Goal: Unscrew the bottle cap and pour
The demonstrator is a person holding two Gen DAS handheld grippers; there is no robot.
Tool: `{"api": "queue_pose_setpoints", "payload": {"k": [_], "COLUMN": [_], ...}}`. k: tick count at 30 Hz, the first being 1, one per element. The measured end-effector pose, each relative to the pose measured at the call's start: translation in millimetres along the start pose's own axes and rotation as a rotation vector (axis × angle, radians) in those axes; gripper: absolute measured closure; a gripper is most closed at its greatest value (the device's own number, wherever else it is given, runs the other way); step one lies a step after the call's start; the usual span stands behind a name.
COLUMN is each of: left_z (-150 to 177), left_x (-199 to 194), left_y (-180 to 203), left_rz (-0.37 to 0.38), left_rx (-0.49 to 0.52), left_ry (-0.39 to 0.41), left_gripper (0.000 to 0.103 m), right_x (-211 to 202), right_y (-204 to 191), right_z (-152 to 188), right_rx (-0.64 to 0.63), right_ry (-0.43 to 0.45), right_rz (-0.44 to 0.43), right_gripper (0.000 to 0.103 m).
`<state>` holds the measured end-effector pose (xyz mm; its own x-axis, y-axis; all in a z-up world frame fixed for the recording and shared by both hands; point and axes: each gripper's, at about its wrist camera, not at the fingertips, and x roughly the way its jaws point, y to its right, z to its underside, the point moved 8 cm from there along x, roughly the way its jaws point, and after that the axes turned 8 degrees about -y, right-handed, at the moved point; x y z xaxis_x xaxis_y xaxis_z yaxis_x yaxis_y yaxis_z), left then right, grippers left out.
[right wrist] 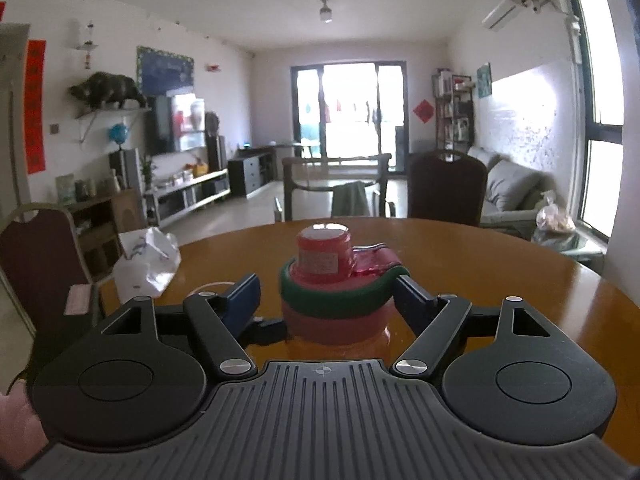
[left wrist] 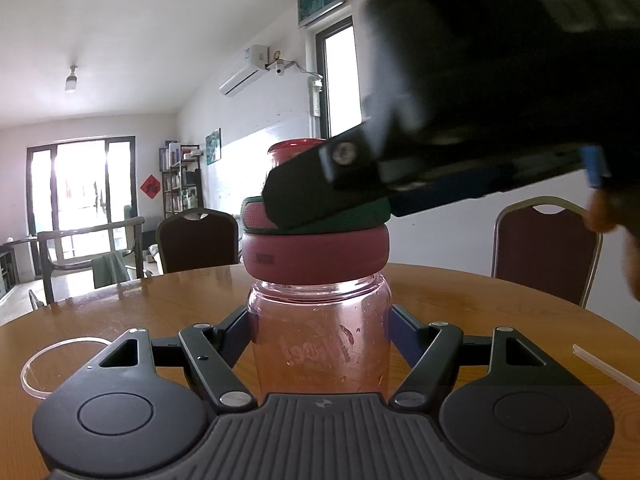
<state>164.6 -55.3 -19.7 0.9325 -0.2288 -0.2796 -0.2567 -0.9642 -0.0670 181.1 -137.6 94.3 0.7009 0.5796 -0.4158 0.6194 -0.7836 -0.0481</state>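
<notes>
A pink see-through bottle (left wrist: 320,344) stands upright on the round wooden table (left wrist: 500,304). My left gripper (left wrist: 319,332) is shut on its body, one finger pressed to each side. The wide pink cap (left wrist: 316,258) carries a green band (right wrist: 340,300) and a red spout lid (right wrist: 324,256). My right gripper (right wrist: 324,288) comes down over the cap from above and stands open around it. Its right finger (right wrist: 408,286) touches the green band, while its left pad (right wrist: 244,292) stays clear of the cap. In the left wrist view the right gripper (left wrist: 316,192) hides much of the cap's top.
A clear plastic ring (left wrist: 40,364) lies on the table at the left and a clear straw (left wrist: 604,368) at the right. Dark red chairs (left wrist: 548,248) stand around the table. A white plastic bag (right wrist: 148,264) sits beyond the table's left edge.
</notes>
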Motion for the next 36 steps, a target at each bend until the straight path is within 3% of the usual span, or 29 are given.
{"api": "queue_pose_setpoints", "payload": {"k": [10, 14, 18, 25, 28, 36], "left_z": [-1, -2, -2, -3, -3, -3], "left_x": [-1, -2, -3, -4, -6, -11], "left_y": [2, 3, 5, 1, 6, -1], "left_rz": [0.0, 0.0, -0.008, 0.006, 0.007, -0.017], "left_rx": [-0.001, -0.005, -0.004, -0.002, 0.018, -0.026], "left_ry": [-0.002, -0.004, -0.005, -0.006, 0.0, -0.009], "left_gripper": [0.032, 0.032, 0.032, 0.032, 0.032, 0.032], "right_x": [6, 7, 7, 8, 7, -13], "right_y": [3, 4, 5, 6, 28, 23], "right_z": [2, 3, 5, 9, -5, 5], "right_rx": [-0.027, -0.036, -0.045, -0.061, -0.055, -0.088], "right_ry": [-0.008, -0.008, -0.008, -0.008, -0.038, -0.002], "right_rz": [-0.034, -0.051, -0.067, -0.095, -0.178, -0.05], "right_gripper": [0.017, 0.018, 0.031, 0.032, 0.028, 0.029]}}
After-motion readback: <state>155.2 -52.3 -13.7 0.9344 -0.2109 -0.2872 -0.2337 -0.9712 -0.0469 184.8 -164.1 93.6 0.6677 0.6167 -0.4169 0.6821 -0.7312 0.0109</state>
